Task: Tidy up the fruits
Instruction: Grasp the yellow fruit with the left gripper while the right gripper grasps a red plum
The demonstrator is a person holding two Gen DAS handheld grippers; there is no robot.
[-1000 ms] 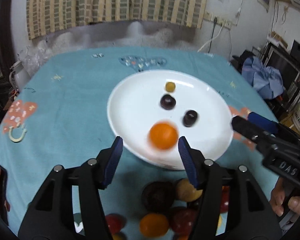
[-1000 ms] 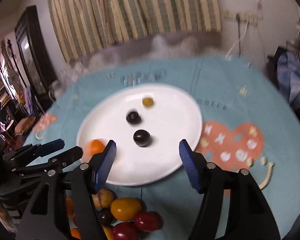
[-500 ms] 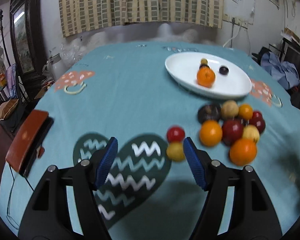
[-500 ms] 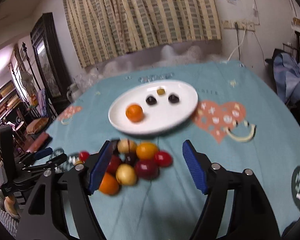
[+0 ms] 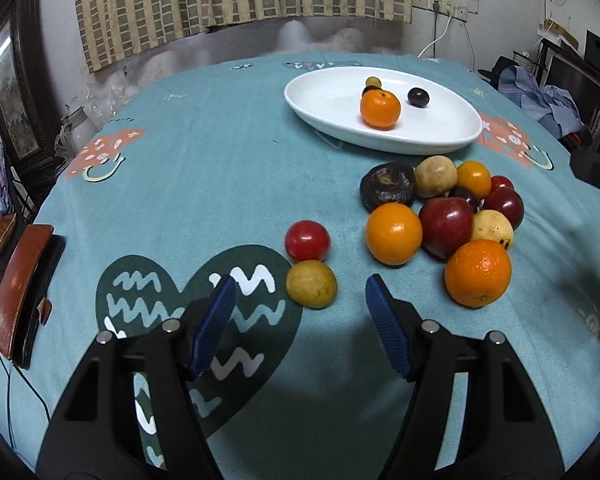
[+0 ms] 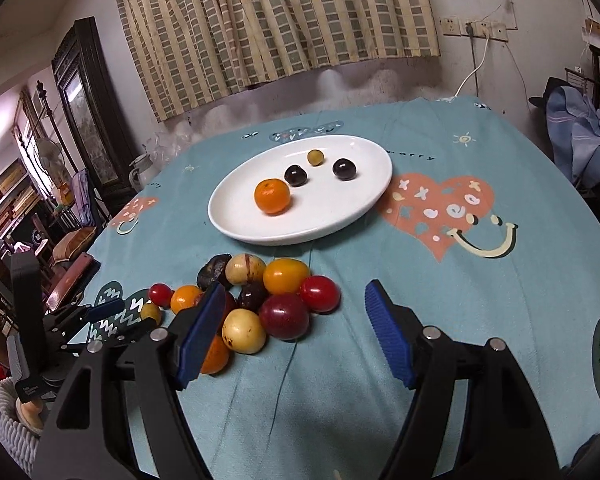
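Observation:
A white oval plate [image 5: 328, 100] [image 6: 340, 208] holds an orange [image 5: 380, 109] [image 6: 272, 196], two dark plums [image 6: 296, 175] and a small yellow-green fruit [image 6: 315, 157]. A pile of mixed fruit [image 5: 440, 216] [image 6: 260, 300] lies on the teal cloth in front of the plate. A red fruit [image 5: 307, 240] and a yellow fruit [image 5: 311, 283] lie apart at the pile's left. My left gripper [image 5: 300, 304] is open and empty, just short of the yellow fruit. My right gripper [image 6: 296, 320] is open and empty over the pile's near edge.
The round table has a teal cloth [image 5: 204, 168] with heart prints. A brown chair back [image 5: 16, 288] stands at the left edge. A curtain and wall lie behind; clothes and furniture [image 6: 580, 136] stand at the right.
The orange now rests on the plate. Both grippers have pulled back from the plate, stayed open, and now sit low by the fruit pile.

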